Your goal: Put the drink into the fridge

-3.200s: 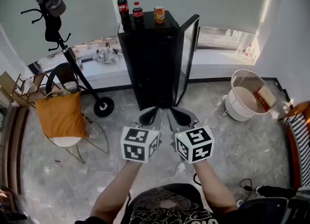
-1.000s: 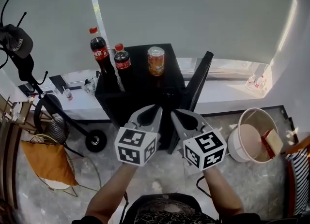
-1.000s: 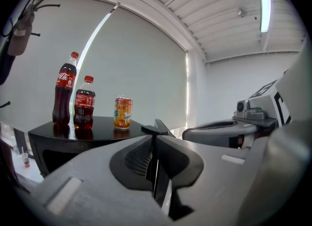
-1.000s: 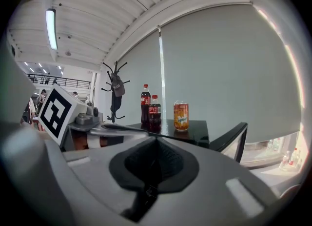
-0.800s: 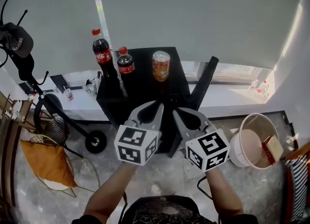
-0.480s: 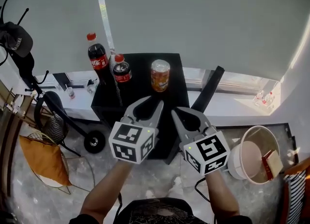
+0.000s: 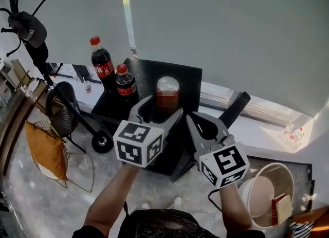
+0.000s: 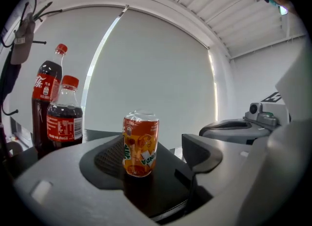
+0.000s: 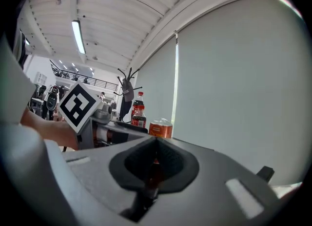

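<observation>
Task barely begun, no drink grasped. On top of the fridge (image 7: 187,75), left to right: tall cola bottle (image 7: 102,62), short cola bottle (image 7: 125,81), orange can (image 7: 167,92). The left gripper (image 8: 158,174) has just been opening its fingers (image 8: 207,154). They're spread wide with the can framed in the gap ahead, untouched. Right gripper (image 9: 155,161) fingers are pressed together, empty. The fridge door (image 7: 234,111) stands open at right. Left to do, likely: grip can, lift, place inside, release.

To your left stands a coat stand (image 7: 40,54) with a cap (image 7: 31,28) hung on it. An orange cushion (image 7: 43,149) sits below it. A white bucket (image 7: 285,180) stands at lower right.
</observation>
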The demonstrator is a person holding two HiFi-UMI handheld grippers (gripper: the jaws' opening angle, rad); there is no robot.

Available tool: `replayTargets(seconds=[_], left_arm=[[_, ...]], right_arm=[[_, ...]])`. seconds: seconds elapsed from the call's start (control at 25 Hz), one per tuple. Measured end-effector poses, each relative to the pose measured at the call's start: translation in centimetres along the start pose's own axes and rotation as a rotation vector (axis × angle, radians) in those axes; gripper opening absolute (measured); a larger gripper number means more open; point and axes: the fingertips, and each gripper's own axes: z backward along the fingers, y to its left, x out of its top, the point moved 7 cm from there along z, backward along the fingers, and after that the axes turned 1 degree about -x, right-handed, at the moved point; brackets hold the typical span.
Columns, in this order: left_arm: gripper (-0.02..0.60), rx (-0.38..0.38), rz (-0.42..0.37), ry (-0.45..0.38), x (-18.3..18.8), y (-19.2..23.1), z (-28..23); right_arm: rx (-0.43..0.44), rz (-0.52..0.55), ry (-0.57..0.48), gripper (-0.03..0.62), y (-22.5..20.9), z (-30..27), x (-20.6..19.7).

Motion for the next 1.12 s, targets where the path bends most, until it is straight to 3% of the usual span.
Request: replayTargets(seconds=[0.16,0.28,0.88,0.92,1.0,1.12], left_arm=[[0.427,0.052,0.006,0.032,0.0,0.3,-1.4],[0.443,0.08,0.02,0.046,0.0,0.7,-2.3],[0.436,0.182,-0.003,0.009,0.7,1.8,-5.6],[0.425,0.184,-0.006,0.007,0.7,1.9,-5.7],[0.347,0.191,-0.014,0.006,0.8,2.0,-5.7],[0.342,0.193,-0.023,0.011,0.9,2.1,-5.7]], right_arm=[[0.051,-0.01,-0.013,0.0,-1.4,-0.5,-0.4],[0.081,-0.021,-0.018,0.0,-2.3,-1.0,-0.8],[0.165,-0.039,0.005,0.0,-5.1,-2.5,-1.9],[0.165,-0.037,0.007,0.0,-5.3,-2.7,-1.8],[0.169,-0.03,0.014,0.0,-5.5,-3.1,-1.7],[0.186,-0.024,0.027,0.0,-5.5,-3.6,-1.5]])
